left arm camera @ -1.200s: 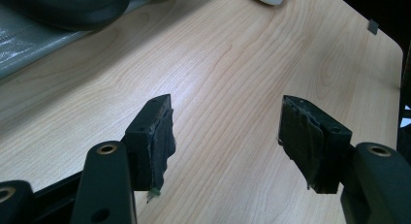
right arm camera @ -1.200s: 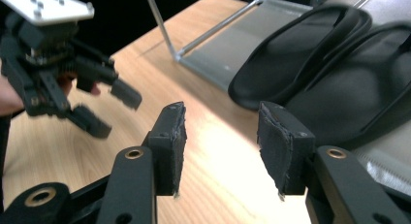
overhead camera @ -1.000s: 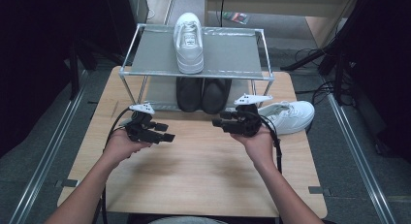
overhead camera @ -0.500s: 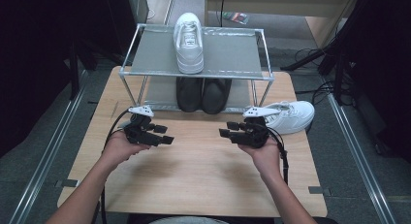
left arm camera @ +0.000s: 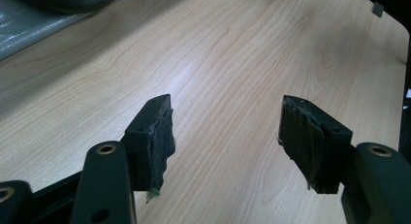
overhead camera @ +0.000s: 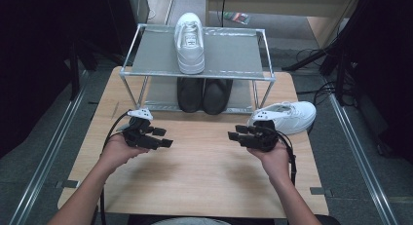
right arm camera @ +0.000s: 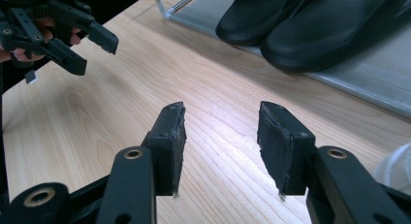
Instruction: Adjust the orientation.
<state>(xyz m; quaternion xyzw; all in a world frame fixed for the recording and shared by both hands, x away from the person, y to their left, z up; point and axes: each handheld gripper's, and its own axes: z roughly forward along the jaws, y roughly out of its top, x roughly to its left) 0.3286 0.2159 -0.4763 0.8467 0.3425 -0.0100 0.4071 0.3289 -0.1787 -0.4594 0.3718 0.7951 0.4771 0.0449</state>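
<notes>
A white shoe (overhead camera: pixel 190 40) stands on the top shelf of a metal shoe rack (overhead camera: pixel 263 76). A pair of black shoes (overhead camera: pixel 204 93) (right arm camera: pixel 310 25) sits on its lower shelf. A second white shoe (overhead camera: pixel 287 117) lies on the wooden table (overhead camera: pixel 204 176) to the right of the rack. My left gripper (overhead camera: pixel 165 137) (left arm camera: pixel 225 122) hovers over the table's left half, jaws open with nothing between them. My right gripper (overhead camera: pixel 234 136) (right arm camera: pixel 220 122) hangs just left of the loose white shoe, jaws open over bare wood. The two grippers point toward each other.
The rack takes up the far half of the table. Bare wood lies between the two grippers and toward the near edge. In the right gripper view the left gripper (right arm camera: pixel 94 54) shows at the upper left. Cables and dark floor surround the table.
My right hand has come back from the rack toward the near side and sunk lower, jaws still open. The left hand has hardly shifted.
</notes>
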